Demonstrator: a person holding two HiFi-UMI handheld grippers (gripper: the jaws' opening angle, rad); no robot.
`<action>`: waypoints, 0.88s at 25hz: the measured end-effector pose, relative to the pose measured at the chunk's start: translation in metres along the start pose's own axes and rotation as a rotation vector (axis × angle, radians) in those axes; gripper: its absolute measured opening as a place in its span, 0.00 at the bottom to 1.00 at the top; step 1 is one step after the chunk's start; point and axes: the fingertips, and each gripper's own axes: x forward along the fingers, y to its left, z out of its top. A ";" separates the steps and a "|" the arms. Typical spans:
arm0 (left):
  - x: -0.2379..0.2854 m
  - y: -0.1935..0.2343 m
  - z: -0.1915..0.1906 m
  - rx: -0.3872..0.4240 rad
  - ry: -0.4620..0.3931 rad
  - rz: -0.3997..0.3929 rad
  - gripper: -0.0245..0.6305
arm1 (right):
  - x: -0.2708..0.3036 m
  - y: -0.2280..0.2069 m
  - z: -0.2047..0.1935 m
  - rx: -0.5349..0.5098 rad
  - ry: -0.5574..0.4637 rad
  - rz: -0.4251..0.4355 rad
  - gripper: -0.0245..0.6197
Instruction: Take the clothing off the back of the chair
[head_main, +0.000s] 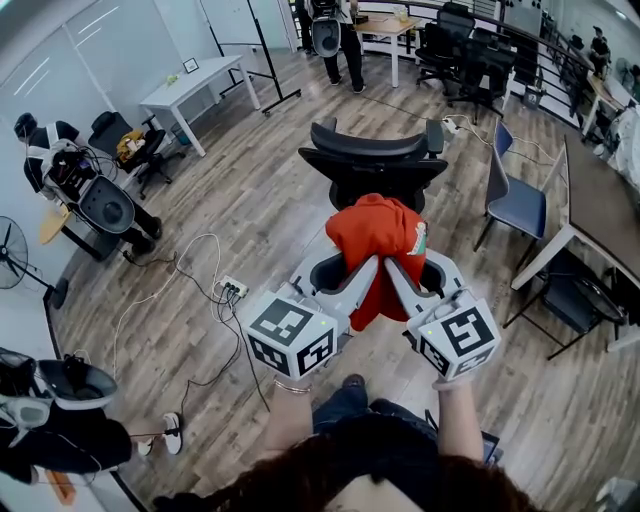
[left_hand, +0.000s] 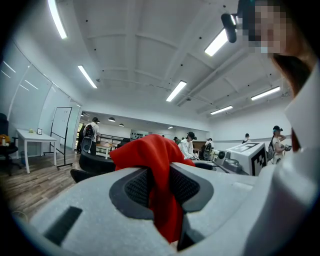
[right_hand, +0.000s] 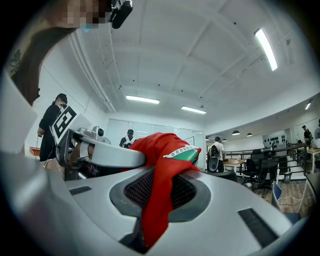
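Jaws on both grippers stood only a little apart, each pair clamped on cloth. In the left gripper view, the left gripper (left_hand: 160, 182) pinched a fold of the red clothing (left_hand: 150, 155) between its dark ribbed pads (left_hand: 135, 187). The fabric bunched up above them and a tail of it hung down through the narrow gap toward the lower edge of the frame. The right gripper (right_hand: 160, 192) held the same garment in the same way, and a green patch (right_hand: 187, 156) with white trim showed at the top of the bunch, right of centre.

In the head view the two grippers met at the centre of the frame, their tips close together and buried in the clothing. Their marker cubes (head_main: 290, 335) sat nearer the lower edge, one on each side. The garment was gathered into a rounded red lump above the tips, with a strip drooping between the two grippers. Just above it in the frame stood the black office chair (head_main: 375, 160), its back bare of cloth. The lump overlapped the chair's lower part, and whether they touched could not be told.

A white table (head_main: 195, 85) stood at the upper left and a blue chair (head_main: 515, 205) at the right. A power strip (head_main: 232, 290) with loose cables lay on the wooden floor (head_main: 250, 200) left of centre.
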 end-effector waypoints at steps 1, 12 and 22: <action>-0.002 -0.003 -0.001 -0.003 -0.001 0.005 0.19 | -0.003 0.002 0.000 0.001 0.003 0.005 0.15; -0.011 -0.031 -0.004 -0.009 -0.010 0.039 0.19 | -0.030 0.010 0.001 0.006 0.010 0.028 0.15; -0.011 -0.048 -0.003 -0.001 -0.014 0.044 0.19 | -0.046 0.010 0.004 -0.003 0.021 0.034 0.14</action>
